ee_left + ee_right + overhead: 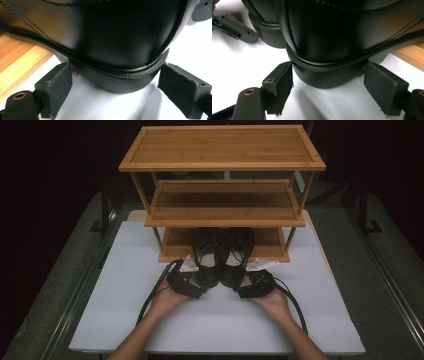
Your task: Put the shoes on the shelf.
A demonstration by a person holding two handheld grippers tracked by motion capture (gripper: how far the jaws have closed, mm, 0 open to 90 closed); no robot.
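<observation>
Dark surroundings frame a white rectangular tabletop [125,310] in the high view, with a three-tier bamboo shoe rack [222,165] standing at its 12 o'clock end. A pair of black leather lace-up shoes sits side by side, toes on the rack's lowest shelf and heels out on the white surface toward 6 o'clock: the left black shoe [206,255] and the right black shoe [236,255] touch or nearly touch each other. The left gripper [196,292] lies at 7 o'clock of the left shoe's heel, held in a hand, and the right gripper [240,293] lies at 5 o'clock of the right shoe's heel, a black cable trailing from each. In the left gripper view, the heel of the left black shoe [120,42] sits between the two black pads [56,87], which are spread apart; the pad at 8 o'clock is at the heel's sole edge, the one at 4 o'clock just beside it, and whether they press cannot be told. A strip of the bamboo shelf [17,65] shows at 9 o'clock. In the right gripper view, the right black shoe's heel [337,37] fills the gap between spread pads [280,82] that stand at either side of the sole, close against it; the left black shoe's heel [265,27] and part of the left gripper [234,27] show at 10 o'clock.
</observation>
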